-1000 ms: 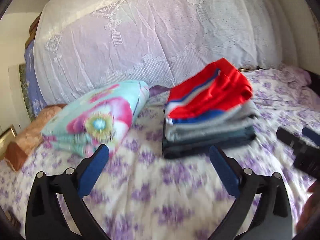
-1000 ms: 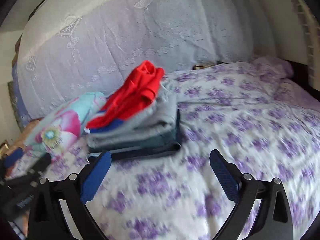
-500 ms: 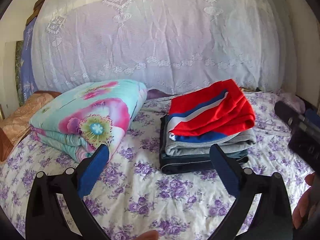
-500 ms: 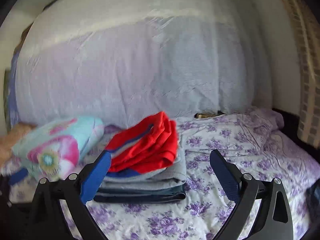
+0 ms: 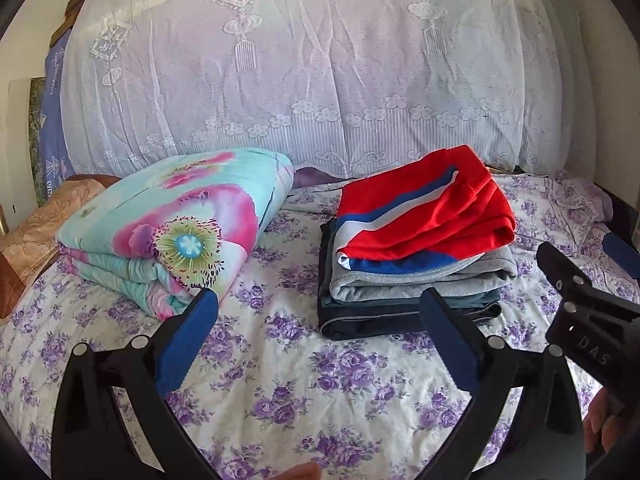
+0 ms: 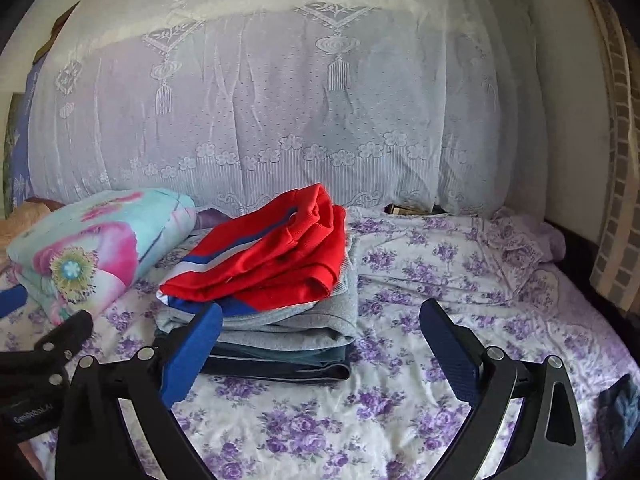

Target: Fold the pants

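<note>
Overhead, both the left gripper (image 5: pixel 318 330) and right gripper (image 6: pixel 320 334) are held wide open and empty above a purple-flowered bedsheet (image 5: pixel 320 392); folded pants (image 5: pixel 412 252) are stacked beside a floral quilt (image 5: pixel 176 224), backed by a lace-draped headboard (image 6: pixel 280 100).

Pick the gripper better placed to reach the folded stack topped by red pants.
Left, marginally. The left gripper faces the folded stack topped by red pants squarely; the right gripper sees it off to its left. Both open, empty.

Folded red pants (image 5: pixel 432 208) atop stacked folded clothes (image 5: pixel 408 292), on bed
</note>
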